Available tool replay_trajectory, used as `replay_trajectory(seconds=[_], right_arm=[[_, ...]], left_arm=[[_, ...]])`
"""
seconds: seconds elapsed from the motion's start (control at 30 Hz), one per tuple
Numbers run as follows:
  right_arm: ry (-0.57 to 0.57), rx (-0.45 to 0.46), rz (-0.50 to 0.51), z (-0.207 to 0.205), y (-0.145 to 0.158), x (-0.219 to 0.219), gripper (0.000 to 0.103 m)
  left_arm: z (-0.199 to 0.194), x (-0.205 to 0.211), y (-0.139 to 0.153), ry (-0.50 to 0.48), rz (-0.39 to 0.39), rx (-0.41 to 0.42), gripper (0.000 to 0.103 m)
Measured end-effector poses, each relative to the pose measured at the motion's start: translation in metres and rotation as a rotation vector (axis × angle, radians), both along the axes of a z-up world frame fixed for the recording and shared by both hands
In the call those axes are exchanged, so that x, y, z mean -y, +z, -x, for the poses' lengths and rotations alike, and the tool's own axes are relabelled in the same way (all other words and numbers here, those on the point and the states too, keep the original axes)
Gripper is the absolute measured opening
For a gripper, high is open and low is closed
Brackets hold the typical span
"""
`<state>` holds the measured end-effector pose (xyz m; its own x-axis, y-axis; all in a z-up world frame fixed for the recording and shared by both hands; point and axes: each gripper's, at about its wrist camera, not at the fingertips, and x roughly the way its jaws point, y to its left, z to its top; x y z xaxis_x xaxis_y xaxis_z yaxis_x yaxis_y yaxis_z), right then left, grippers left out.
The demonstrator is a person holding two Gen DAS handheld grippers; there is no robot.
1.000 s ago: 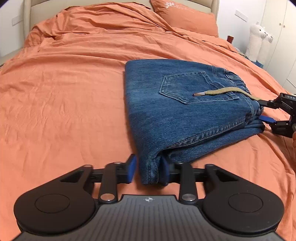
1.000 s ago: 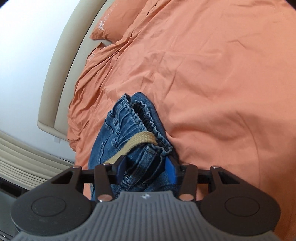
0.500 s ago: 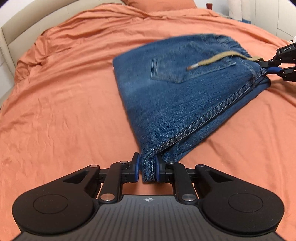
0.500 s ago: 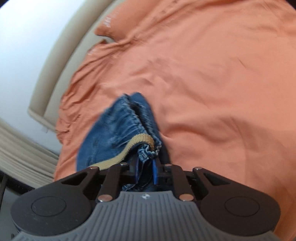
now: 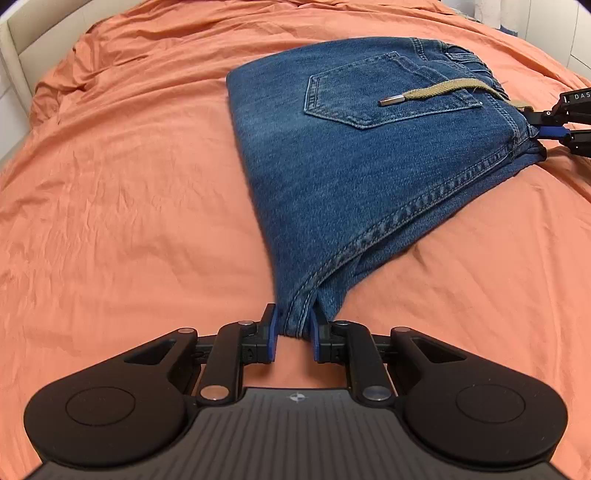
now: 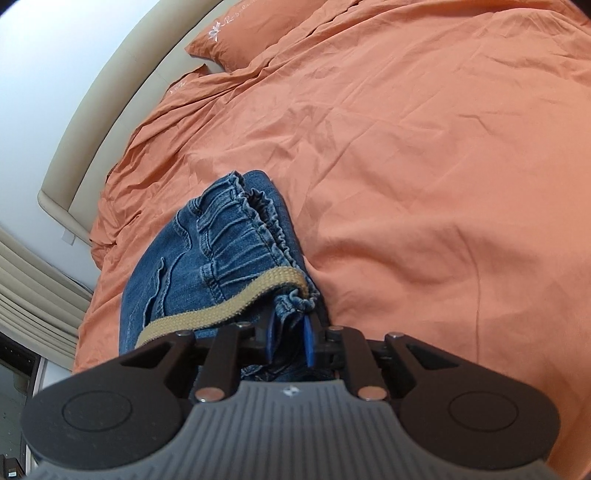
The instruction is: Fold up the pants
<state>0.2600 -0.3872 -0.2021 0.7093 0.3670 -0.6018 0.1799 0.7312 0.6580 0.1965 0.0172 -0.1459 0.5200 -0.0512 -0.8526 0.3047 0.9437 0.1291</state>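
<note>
Folded blue jeans (image 5: 354,155) lie on the orange bed sheet, back pocket up, with a tan drawstring (image 5: 436,90) across the top. My left gripper (image 5: 293,332) is shut on the near corner of the jeans, at the hem seam. My right gripper (image 6: 290,334) is shut on the waistband corner; the elastic waistband (image 6: 236,240) and drawstring (image 6: 221,306) show just past its fingers. The right gripper also shows in the left wrist view (image 5: 554,125) at the far right corner of the jeans.
The orange sheet (image 5: 129,184) covers the whole bed. A beige headboard (image 6: 110,92) and an orange pillow (image 6: 251,33) sit at the far end. White cupboards (image 5: 554,22) stand beyond the bed's right side.
Both grippers have closed on the jeans corners since a second ago. The jeans were lifted and shifted, and now rest stretched between the two grippers.
</note>
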Motion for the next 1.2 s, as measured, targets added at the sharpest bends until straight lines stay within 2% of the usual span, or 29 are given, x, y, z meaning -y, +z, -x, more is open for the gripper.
replay_trajectory(seconds=[0.23, 0.3, 0.37, 0.43, 0.53, 0.63, 0.77, 0.9, 1.03, 1.1, 1.2], right_arm=[[0.019, 0.022, 0.058, 0.004, 0.007, -0.004, 0.013], [0.023, 0.024, 0.081, 0.005, 0.009, -0.006, 0.019], [0.023, 0.020, 0.128, 0.008, 0.013, -0.008, 0.029], [0.025, 0.018, 0.167, 0.012, 0.016, -0.008, 0.035], [0.032, 0.020, 0.202, 0.019, 0.022, -0.008, 0.037], [0.046, 0.032, 0.283, 0.027, 0.034, -0.012, 0.040], [0.059, 0.101, 0.351, 0.040, 0.053, -0.015, 0.047], [0.068, 0.178, 0.398, 0.048, 0.072, -0.022, 0.047], [0.106, 0.216, 0.441, 0.040, 0.086, -0.035, 0.046], [0.128, 0.229, 0.466, 0.031, 0.090, -0.043, 0.043], [0.182, 0.229, 0.484, 0.007, 0.093, -0.055, 0.031]], left_arm=[[0.005, 0.001, 0.004, 0.013, -0.022, -0.017, 0.016], [0.007, 0.001, 0.002, 0.022, -0.042, -0.034, 0.009], [0.011, -0.002, 0.003, 0.024, -0.055, -0.030, 0.009], [0.014, -0.005, 0.007, 0.030, -0.051, -0.031, 0.009], [0.018, -0.010, 0.015, 0.021, -0.069, -0.038, 0.014], [0.020, -0.017, 0.029, 0.022, -0.064, -0.027, 0.018], [0.017, -0.030, 0.054, 0.035, -0.017, 0.010, 0.026], [0.002, -0.039, 0.081, 0.065, 0.089, 0.055, 0.033], [-0.024, -0.039, 0.094, 0.086, 0.182, 0.105, 0.035], [-0.040, -0.036, 0.096, 0.090, 0.215, 0.127, 0.035], [-0.068, -0.027, 0.096, 0.095, 0.247, 0.155, 0.036]])
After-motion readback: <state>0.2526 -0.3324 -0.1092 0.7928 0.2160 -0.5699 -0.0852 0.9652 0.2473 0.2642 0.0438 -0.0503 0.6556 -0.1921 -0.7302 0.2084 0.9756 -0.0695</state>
